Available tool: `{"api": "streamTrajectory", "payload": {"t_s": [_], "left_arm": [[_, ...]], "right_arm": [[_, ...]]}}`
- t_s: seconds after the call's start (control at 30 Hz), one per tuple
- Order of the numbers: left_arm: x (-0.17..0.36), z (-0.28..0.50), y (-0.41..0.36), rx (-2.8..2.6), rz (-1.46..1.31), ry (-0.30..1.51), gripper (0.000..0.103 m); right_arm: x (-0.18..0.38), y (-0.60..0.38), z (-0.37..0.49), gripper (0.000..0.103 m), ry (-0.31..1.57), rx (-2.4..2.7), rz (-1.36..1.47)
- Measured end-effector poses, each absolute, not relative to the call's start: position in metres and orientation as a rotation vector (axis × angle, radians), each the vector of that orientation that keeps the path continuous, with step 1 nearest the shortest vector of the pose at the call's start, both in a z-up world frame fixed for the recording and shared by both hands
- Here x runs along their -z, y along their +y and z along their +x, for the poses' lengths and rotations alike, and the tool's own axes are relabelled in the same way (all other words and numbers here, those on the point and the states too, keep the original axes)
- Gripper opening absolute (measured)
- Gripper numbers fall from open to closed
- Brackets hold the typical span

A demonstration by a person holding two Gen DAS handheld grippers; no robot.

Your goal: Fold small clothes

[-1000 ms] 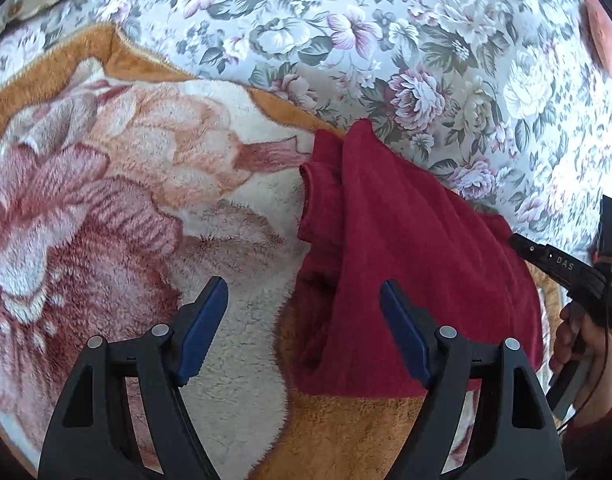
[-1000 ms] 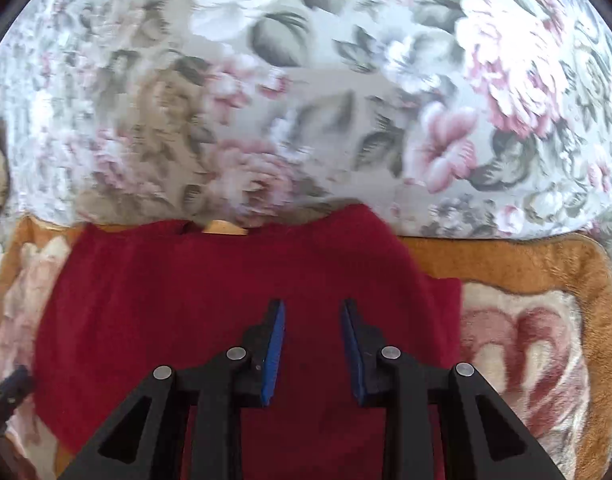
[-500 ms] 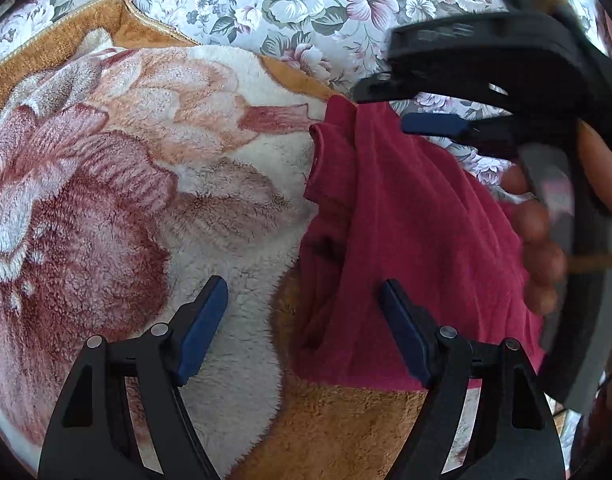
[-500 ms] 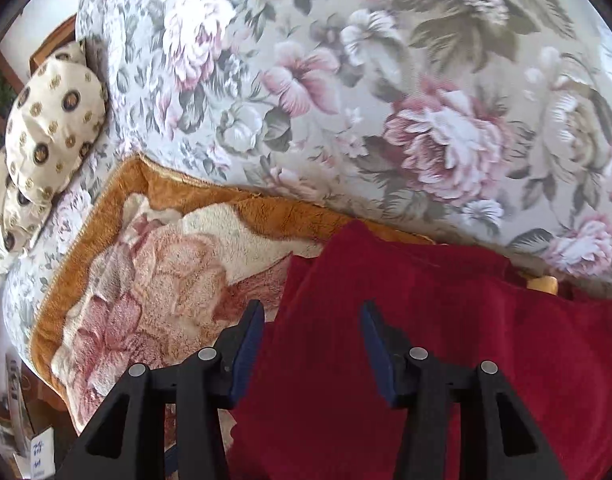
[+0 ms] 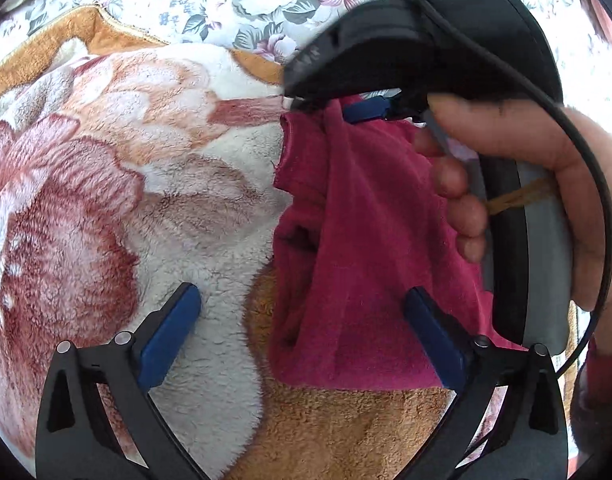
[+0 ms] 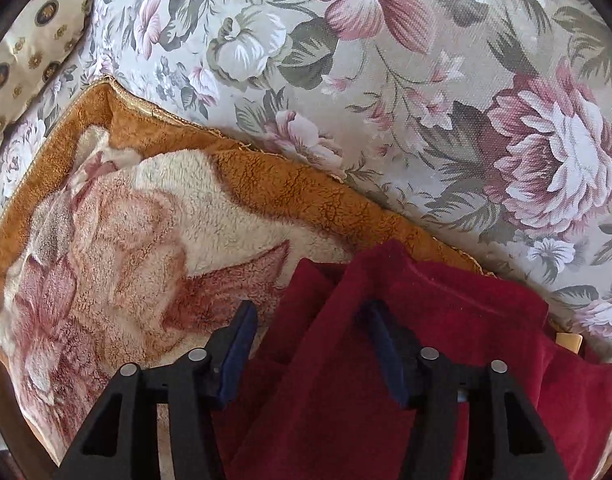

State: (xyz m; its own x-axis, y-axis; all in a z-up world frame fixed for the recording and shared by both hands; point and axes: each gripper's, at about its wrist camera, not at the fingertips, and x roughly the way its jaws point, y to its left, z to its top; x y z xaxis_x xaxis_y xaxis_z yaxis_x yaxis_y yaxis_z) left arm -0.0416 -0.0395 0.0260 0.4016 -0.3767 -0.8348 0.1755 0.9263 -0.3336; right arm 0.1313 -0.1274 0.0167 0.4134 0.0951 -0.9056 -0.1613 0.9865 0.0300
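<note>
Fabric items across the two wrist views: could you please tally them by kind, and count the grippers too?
Red garment: 1
Fleece blanket: 1
Floral sofa cover: 1
Beige patterned cushion: 1
Grippers: 2, the left gripper and the right gripper, both open
Total: 6

The right gripper [image 5: 370, 109] and hand [image 5: 538, 200] cover the red garment's [image 5: 366, 240] right side; its near edge leaves the right-wrist view.
</note>
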Motion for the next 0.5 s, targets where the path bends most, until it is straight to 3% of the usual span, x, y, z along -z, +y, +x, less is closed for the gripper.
{"api": "streamTrajectory", "payload": {"t_s": [0.07,0.13,0.17,0.2,0.3,0.5], "left_arm": [[-0.026,-0.04,-0.038,0.366,-0.227,1.097,0.102],[-0.029,-0.04,-0.038,0.375,-0.26,1.085,0.088],[-0.03,-0.038,-0.039,0.402,-0.28,1.089,0.05],[-0.027,-0.034,-0.039,0.458,-0.322,1.125,0.024],[-0.033,-0.035,-0.039,0.485,-0.338,1.115,0.018],[-0.083,-0.06,-0.061,0.669,-0.352,0.983,0.017]], "right_arm": [[-0.021,-0.137,0.124,0.025,1.093,-0.198,-0.025],[-0.029,-0.149,0.115,0.017,1.053,-0.219,0.021],[-0.034,-0.154,0.111,0.015,1.032,-0.226,0.047],[-0.04,-0.16,0.106,0.014,1.008,-0.236,0.08],[-0.062,-0.178,0.089,0.012,0.943,-0.259,0.12],[-0.115,-0.237,0.042,0.011,0.811,-0.233,0.192]]}}
